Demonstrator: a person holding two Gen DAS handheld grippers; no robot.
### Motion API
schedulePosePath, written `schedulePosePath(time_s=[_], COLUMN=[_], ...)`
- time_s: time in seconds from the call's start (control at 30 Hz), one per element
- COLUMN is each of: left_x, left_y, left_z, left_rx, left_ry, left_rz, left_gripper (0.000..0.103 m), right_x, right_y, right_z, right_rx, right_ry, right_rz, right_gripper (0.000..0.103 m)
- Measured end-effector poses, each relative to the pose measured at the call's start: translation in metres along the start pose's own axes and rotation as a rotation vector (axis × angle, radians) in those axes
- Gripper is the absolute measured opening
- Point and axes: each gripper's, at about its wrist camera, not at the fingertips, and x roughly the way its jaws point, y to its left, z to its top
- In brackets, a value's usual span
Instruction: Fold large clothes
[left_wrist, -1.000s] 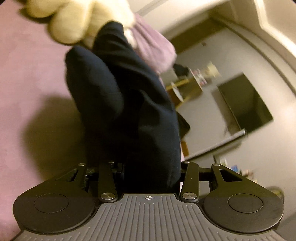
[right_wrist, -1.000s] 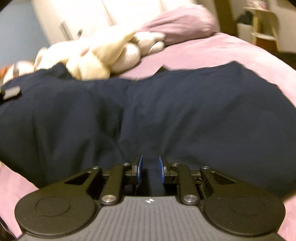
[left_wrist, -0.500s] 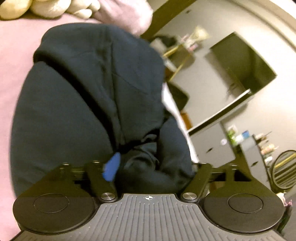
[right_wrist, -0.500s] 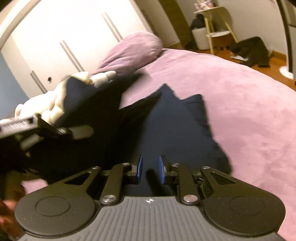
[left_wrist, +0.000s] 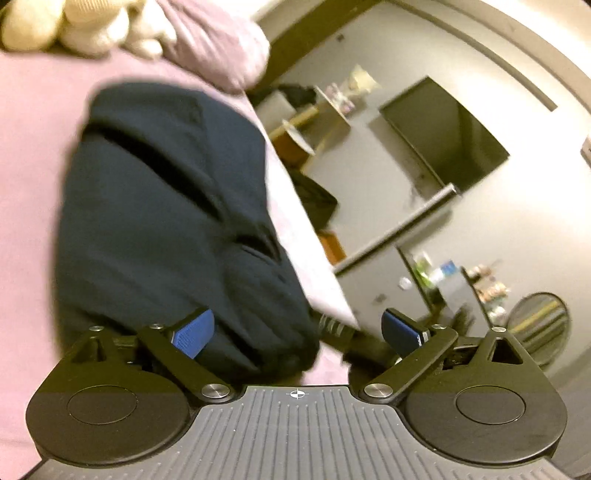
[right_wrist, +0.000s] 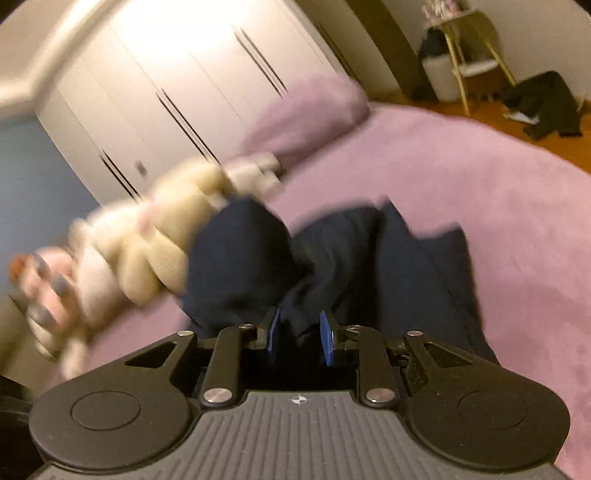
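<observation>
A: What is seen of the left gripper (left_wrist: 295, 332)?

B: Its jaws are spread wide, having just been opening. A fold of the navy garment (left_wrist: 166, 221) lies between them, against the left blue pad (left_wrist: 192, 332), but it is not pinched; the right pad stands well clear of it, over the bed's edge.

A: And the right gripper (right_wrist: 299, 338)?

B: Its blue pads are drawn close together. A bunched edge of the navy garment (right_wrist: 332, 258) is seen in the narrow gap between them, and the cloth appears to be clamped there, though the picture is blurred by motion.

A: Where is the garment placed?

B: It is laid on the pink bedspread (right_wrist: 480, 203), heaped in dark folds. In the left wrist view it is shown lying along the bed's side, with a thick seam or band running across it. In the right wrist view one lump of it is raised to the left, just beside a cream plush toy (right_wrist: 166, 240).

A: What is found further out?

B: A pink pillow (right_wrist: 314, 110) is set behind the toy, before white wardrobe doors (right_wrist: 166, 74). In the left wrist view a dark television (left_wrist: 443, 136) is mounted on the wall, and a round mirror (left_wrist: 539, 325) is seen at the lower right.
</observation>
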Motion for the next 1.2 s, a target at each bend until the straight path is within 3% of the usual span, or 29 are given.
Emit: schedulePosePath(time_s=[0.1, 0.17, 0.27, 0.43, 0.53, 0.6, 0.73, 0.83, 1.0, 1.1, 1.2], left_x=[-0.018, -0.018, -0.008, 0.008, 0.011, 0.005, -0.013, -0.017, -0.003, 0.015, 0.038], left_y=[0.012, 0.030, 0.061, 0.092, 0.101, 0.107, 0.114, 0.121, 0.130, 0.117, 0.100], left_z=[0.012, 0.023, 0.035, 0.039, 0.033, 0.029, 0.032, 0.043, 0.052, 0.059, 0.068], left_rx=[0.013, -0.050, -0.175, -0.301, -0.342, -0.359, -0.360, -0.371, -0.368, -0.311, -0.242], left_ry=[-0.116, -0.165, -0.205, -0.182, -0.177, -0.190, -0.238, -0.260, -0.260, -0.247, -0.242], left_rz=[0.169, 0.321, 0.421, 0.450, 0.429, 0.424, 0.489, 0.540, 0.606, 0.598, 0.589], left_gripper=[0.101, 0.101, 0.101, 0.101, 0.101, 0.101, 0.101, 0.101, 0.101, 0.101, 0.101], right_x=[0.016, 0.015, 0.008, -0.018, -0.024, -0.012, 0.031, 0.070, 0.128, 0.149, 0.158], right_y=[-0.012, -0.025, -0.018, 0.007, 0.038, 0.067, 0.129, 0.167, 0.188, 0.173, 0.131], right_z=[-0.016, -0.023, -0.019, 0.004, 0.024, 0.036, 0.045, 0.039, 0.023, 0.013, 0.009], right_rx=[-0.023, 0.006, -0.013, -0.037, -0.091, -0.135, -0.267, -0.390, -0.612, -0.700, -0.656], right_ry=[0.071, 0.061, 0.065, -0.024, -0.077, -0.072, -0.034, -0.018, -0.035, -0.054, -0.079], right_rz=[-0.113, -0.094, -0.119, -0.133, -0.092, -0.047, -0.025, -0.069, -0.200, -0.331, -0.439], right_gripper=[0.025, 0.025, 0.026, 0.029, 0.029, 0.029, 0.029, 0.029, 0.029, 0.029, 0.030])
